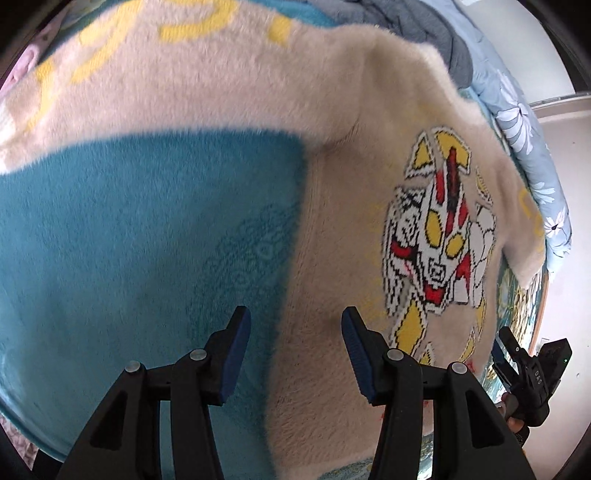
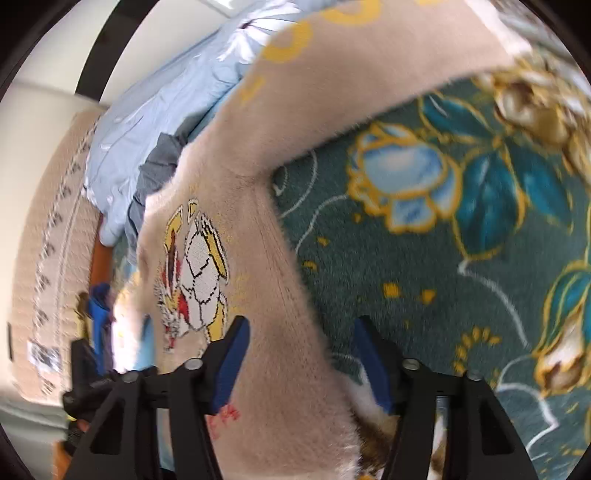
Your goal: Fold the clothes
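Observation:
A fuzzy beige sweater (image 1: pixel 332 221) with a red, white and yellow cartoon figure (image 1: pixel 439 229) lies spread on a teal blanket (image 1: pixel 147 240). One sleeve (image 1: pixel 184 85) with yellow marks stretches away to the left. My left gripper (image 1: pixel 295 354) is open just above the sweater's side edge, one finger over the blanket and one over the fabric. In the right wrist view the sweater (image 2: pixel 258 258) and its other sleeve (image 2: pixel 351 85) lie on a floral blanket (image 2: pixel 443 277). My right gripper (image 2: pixel 301 343) is open, straddling that side edge. Neither holds anything.
A grey garment (image 1: pixel 424 29) and a light blue flowered quilt (image 1: pixel 517 122) lie beyond the sweater's collar end. The right gripper's black body (image 1: pixel 535 373) shows near the bed edge. A patterned beige rug (image 2: pixel 48 221) covers the floor beside the bed.

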A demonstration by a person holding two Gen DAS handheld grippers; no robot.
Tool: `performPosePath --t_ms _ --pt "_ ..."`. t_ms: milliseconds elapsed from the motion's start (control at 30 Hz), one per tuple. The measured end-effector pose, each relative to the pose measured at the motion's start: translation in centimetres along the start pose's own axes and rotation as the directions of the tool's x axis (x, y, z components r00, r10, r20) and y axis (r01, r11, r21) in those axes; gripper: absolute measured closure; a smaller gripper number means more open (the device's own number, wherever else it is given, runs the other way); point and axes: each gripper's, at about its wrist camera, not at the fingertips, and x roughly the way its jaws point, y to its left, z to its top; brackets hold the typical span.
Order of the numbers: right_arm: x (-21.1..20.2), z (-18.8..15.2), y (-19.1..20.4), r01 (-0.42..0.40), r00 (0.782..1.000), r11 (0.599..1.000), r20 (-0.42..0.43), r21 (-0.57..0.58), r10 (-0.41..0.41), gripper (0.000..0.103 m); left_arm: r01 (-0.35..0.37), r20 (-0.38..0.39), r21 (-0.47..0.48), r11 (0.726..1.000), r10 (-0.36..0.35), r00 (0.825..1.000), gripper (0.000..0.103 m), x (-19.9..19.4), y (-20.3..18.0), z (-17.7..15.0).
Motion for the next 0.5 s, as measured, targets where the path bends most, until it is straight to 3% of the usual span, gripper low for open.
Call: performPosePath --t_ms 200,333,400,500 --pt "0.5 -1.2 -1.0 -0.089 0.994 0.994 -0.051 0.070 0.093 0.060 0.037 -0.047 -0.046 0.998 -0.040 0.998 0.052 1.2 0.3 -0.4" --pt "0.3 -1.4 -1.0 -0.100 0.994 0.991 -0.045 0.090 0.104 0.062 0.042 -0.049 -0.054 0.998 -0.045 0.998 0.052 1.5 0.3 -0.6" --pt "0.3 -1.5 -0.6 -0.088 0.995 0.992 -0.047 0.087 0.092 0.071 0.029 -0.045 -0.038 0.999 -0.031 0.998 0.052 1.5 -0.1 -0.8" --pt "0.3 -1.5 0.0 -0.070 0.996 0.994 -0.051 0.083 0.074 0.077 0.028 -0.048 -0.018 0.999 -0.029 0.998 0.070 1.6 -0.6 -1.2"
